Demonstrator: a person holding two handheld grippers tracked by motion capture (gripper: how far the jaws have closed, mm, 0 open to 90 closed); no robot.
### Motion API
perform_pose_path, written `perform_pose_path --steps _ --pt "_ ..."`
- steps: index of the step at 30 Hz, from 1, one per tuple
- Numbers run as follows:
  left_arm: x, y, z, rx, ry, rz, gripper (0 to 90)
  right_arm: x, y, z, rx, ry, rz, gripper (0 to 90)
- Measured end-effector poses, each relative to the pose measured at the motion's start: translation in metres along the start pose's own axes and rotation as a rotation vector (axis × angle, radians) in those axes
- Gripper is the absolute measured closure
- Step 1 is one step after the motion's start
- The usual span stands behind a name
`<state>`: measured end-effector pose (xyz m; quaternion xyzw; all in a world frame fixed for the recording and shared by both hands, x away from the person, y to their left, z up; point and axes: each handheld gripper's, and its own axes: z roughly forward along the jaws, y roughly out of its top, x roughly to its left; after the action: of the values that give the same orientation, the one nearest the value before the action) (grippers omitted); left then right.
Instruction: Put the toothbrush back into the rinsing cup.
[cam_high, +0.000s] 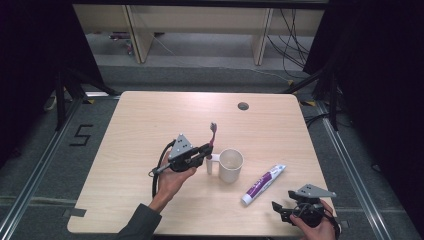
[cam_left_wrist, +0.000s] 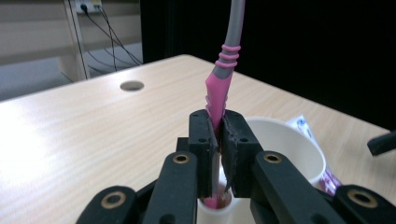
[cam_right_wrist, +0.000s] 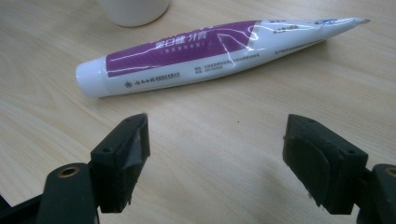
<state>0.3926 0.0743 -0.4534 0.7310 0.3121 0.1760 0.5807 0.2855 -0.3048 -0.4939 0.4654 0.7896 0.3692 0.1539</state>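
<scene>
1. Desk (cam_high: 150, 125): everything you need lies in its near half. The cup (cam_high: 231, 165) stands about midway across, the tube (cam_high: 263, 184) lies to its right, and your two hands flank them.

2. Cup: it is upright and open-topped, with its handle turned toward your left hand. In the left gripper view the rim (cam_left_wrist: 289, 140) sits just beyond and below the tongs, a little to their right.

3. Tube: it lies flat with its long axis on a diagonal, cap end toward you and crimped end pointing away toward the cup. It is near the cup but apart from it. Your right hand is far the nearer one to it.

4. Left tongs (cam_high: 206, 150): pressed together on the brush (cam_left_wrist: 219, 93), pinching its pink handle low down. The brush stands nearly upright, head up, above the tongs, and its lower end hangs just to the left of the cup, over the handle side rather than over the mouth.

5. Right tongs (cam_right_wrist: 215, 149): spread wide and holding nothing, close over the desk at the near right edge. The tube's cap end (cam_right_wrist: 91, 79) lies just ahead of them, slightly to the left jaw's side.

6. My judgement: if the brush is to go in the cup, you need a short shift to the right before lowering, because the foot of the brush is not yet over the opening.
</scene>
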Motion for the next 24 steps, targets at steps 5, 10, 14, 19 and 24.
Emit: perform_pose_path --steps 5,10,14,19,24 --pt "-0.0002 -0.0067 -0.0006 0.023 -0.003 0.001 81.7 0.0003 0.0002 -0.0001 0.007 0.01 0.007 24.0" --pt "0.0004 -0.0095 -0.001 0.037 -0.003 -0.002 81.0 0.0001 0.0 0.0005 -0.001 0.0 -0.003 24.0" --pt "0.0009 -0.0109 -0.0023 0.05 -0.002 0.002 79.7 0.0004 -0.0002 0.0004 0.001 0.002 0.002 24.0" --pt "0.0004 -0.0102 -0.0035 0.051 -0.005 -0.016 72.5 0.0008 -0.0001 0.0014 0.004 0.016 0.011 24.0" --pt "-0.0005 -0.0068 -0.0099 0.054 0.003 -0.003 55.4 -0.0002 -0.0004 0.0009 -0.003 0.021 0.027 24.0"
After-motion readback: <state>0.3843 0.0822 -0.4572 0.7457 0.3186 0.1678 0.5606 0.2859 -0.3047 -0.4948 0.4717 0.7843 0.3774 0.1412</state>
